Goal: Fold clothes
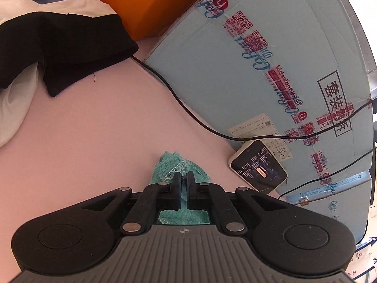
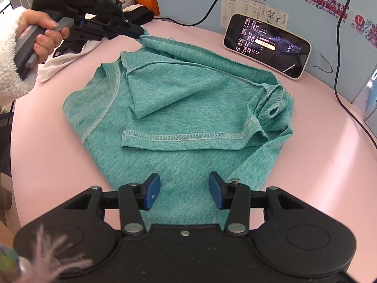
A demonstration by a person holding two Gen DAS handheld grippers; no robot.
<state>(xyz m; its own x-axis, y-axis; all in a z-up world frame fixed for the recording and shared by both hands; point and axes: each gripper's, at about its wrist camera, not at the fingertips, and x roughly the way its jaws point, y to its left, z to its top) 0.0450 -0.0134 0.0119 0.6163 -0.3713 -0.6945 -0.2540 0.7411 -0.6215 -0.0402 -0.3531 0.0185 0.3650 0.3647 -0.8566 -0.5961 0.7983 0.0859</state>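
Green shirt (image 2: 179,108): partly folded on the pink counter (image 2: 306,165), its far corner lifted off the surface.
Left tongs (image 2: 141,32): clenched on that lifted far corner of the shirt, a hand (image 2: 44,35) in a fluffy white sleeve gripping the handle.
Right tongs (image 2: 184,189): released, jaws spread wide, hovering over the shirt's near edge.
Phone (image 2: 266,46): beyond the shirt, propped against the blue box (image 1: 235,54), screen lit.
Black-and-white clothes (image 1: 47,47): bunched beyond the shirt's lifted corner.
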